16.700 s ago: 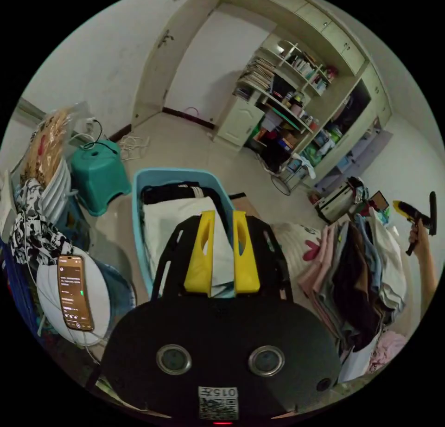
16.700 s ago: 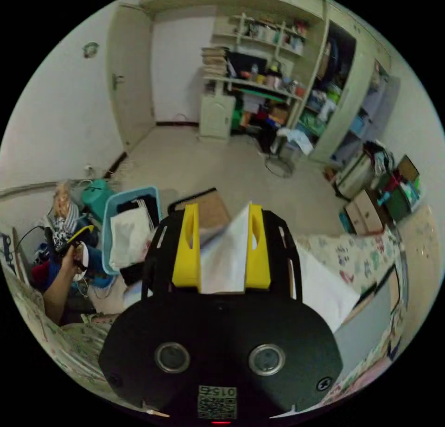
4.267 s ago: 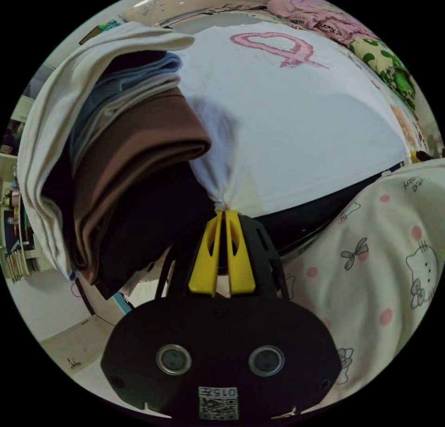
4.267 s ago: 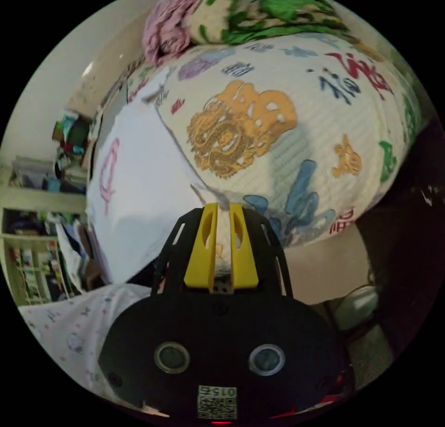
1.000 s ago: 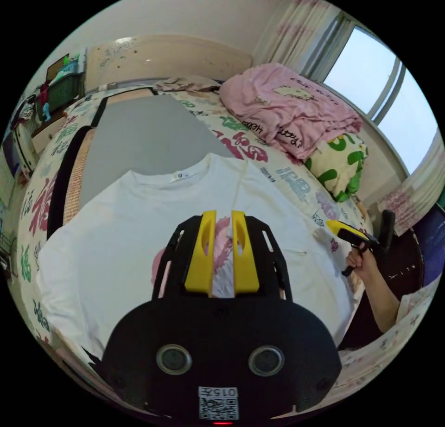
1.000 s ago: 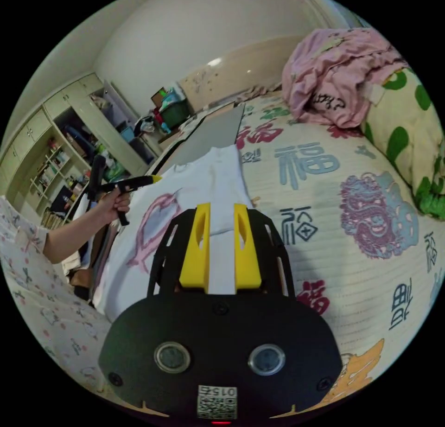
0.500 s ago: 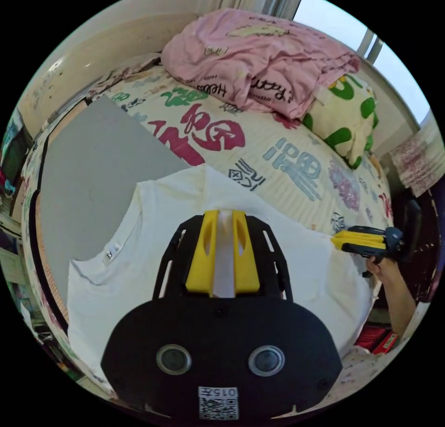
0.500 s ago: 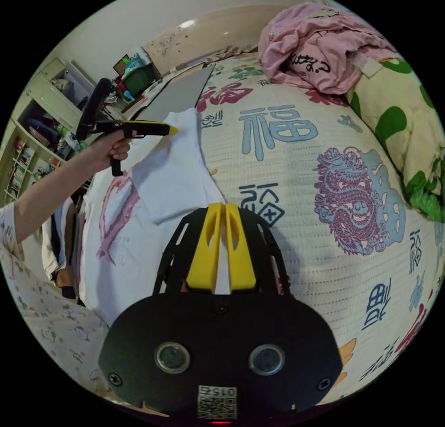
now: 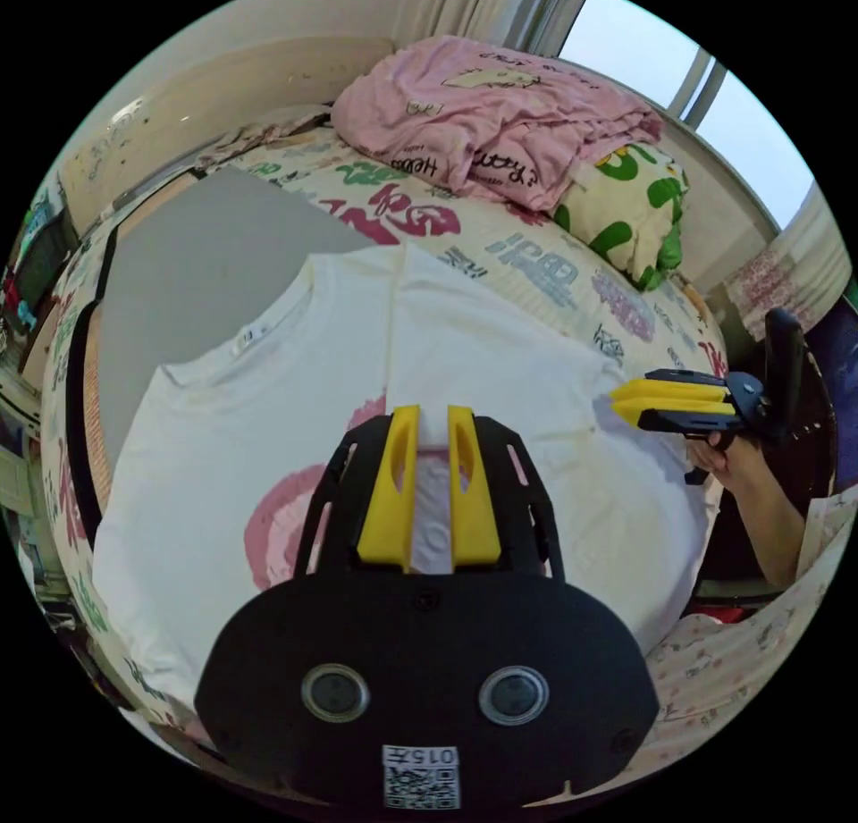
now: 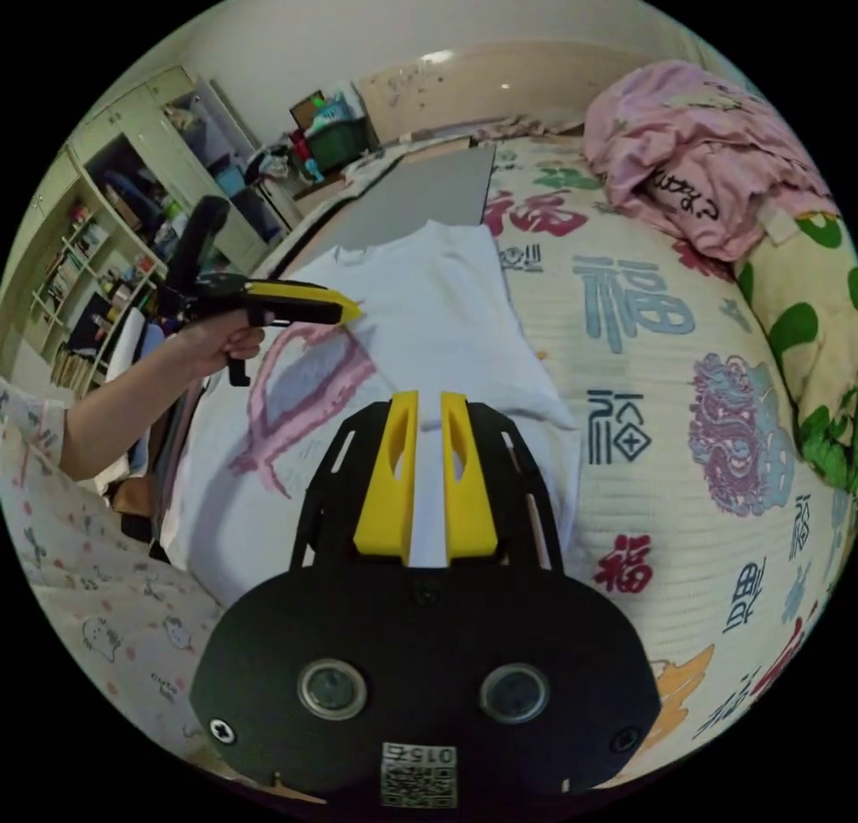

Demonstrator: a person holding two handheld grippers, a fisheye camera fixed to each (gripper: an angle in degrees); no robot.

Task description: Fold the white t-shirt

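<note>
Left gripper view: the white t-shirt (image 9: 268,430) lies front up on the bed (image 9: 545,278), collar toward a grey board (image 9: 206,269), with one sleeve already turned in over the chest; I judge that it is spread flat so the folds can be laid cleanly.
Left gripper (image 9: 427,492): it hovers above the pink print, jaws a little apart with nothing between them, likely free to choose the next edge.
Right gripper view: the right gripper (image 10: 424,488) hangs over the shirt's near side edge, jaws slightly apart and gripping nothing.
Other gripper in each view: each shows held in a hand (image 10: 210,340) over the shirt; whether those jaws are parted I cannot tell from the side.
Surroundings: a pink blanket (image 9: 500,135) and a green-spotted pillow (image 9: 639,206) sit well apart from the shirt, out of the folding area.
Stage: one sleeve in, the remaining folds not yet made, by my reading.
</note>
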